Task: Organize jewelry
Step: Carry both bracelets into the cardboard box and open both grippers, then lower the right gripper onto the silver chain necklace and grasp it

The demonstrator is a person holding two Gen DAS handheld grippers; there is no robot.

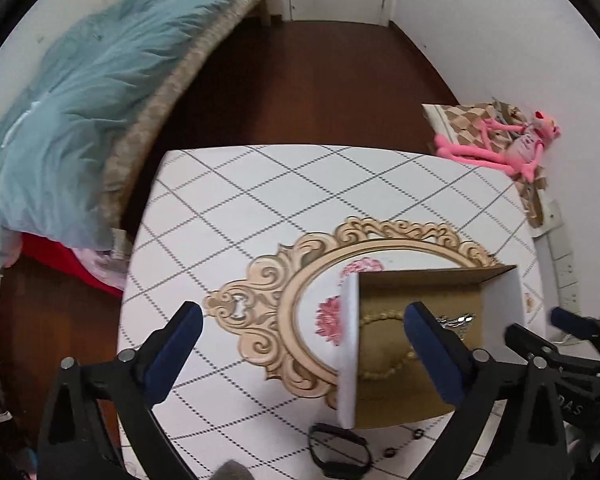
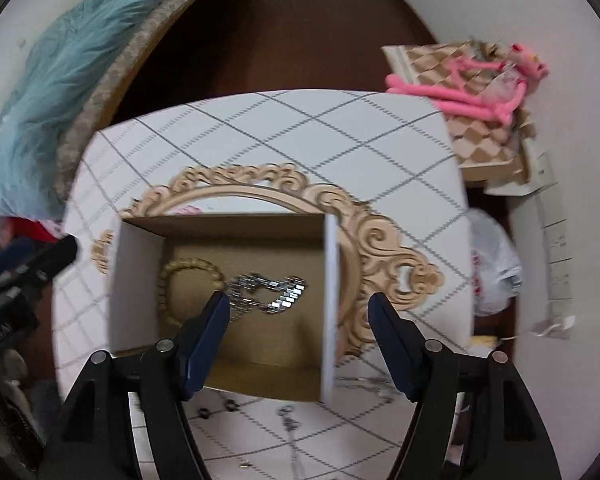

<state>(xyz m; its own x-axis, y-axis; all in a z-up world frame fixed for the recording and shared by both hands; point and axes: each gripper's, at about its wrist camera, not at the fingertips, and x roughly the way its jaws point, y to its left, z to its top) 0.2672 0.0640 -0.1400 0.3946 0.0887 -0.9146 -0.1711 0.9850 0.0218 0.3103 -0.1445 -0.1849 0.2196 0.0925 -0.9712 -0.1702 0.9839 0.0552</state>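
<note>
right claw (image 2: 298, 322): I have it spread wide and empty, hanging over the open cardboard box (image 2: 140, 280), tips pointing into it.
left claw (image 1: 302, 330): also wide, nothing held; its right finger overlaps the box's near-left corner, its left finger is over bare surface (image 1: 220, 200).
in box: gold bead bracelet (image 2: 188, 276) at left, silver link bracelet (image 2: 268, 290) mid-floor, just beside it, maybe touching.
loose pieces: black wristband (image 1: 338, 450) and small dark rings (image 1: 418, 435) on the surface in front of the box; thin chain (image 2: 290, 424) and more rings (image 2: 230, 405) below the right claw, blurred.
key relation: loose items lie on the near side of the box, under and behind both claws' tips; box lies ahead.
nearer arm: my call, left for the wristband, right for the chain.
wristband axis: roughly across the left claw's view, so I'd judge a pinch across the strap works without much wrist turn.
risk: chain is thin and flat on the surface, hard to pinch.
</note>
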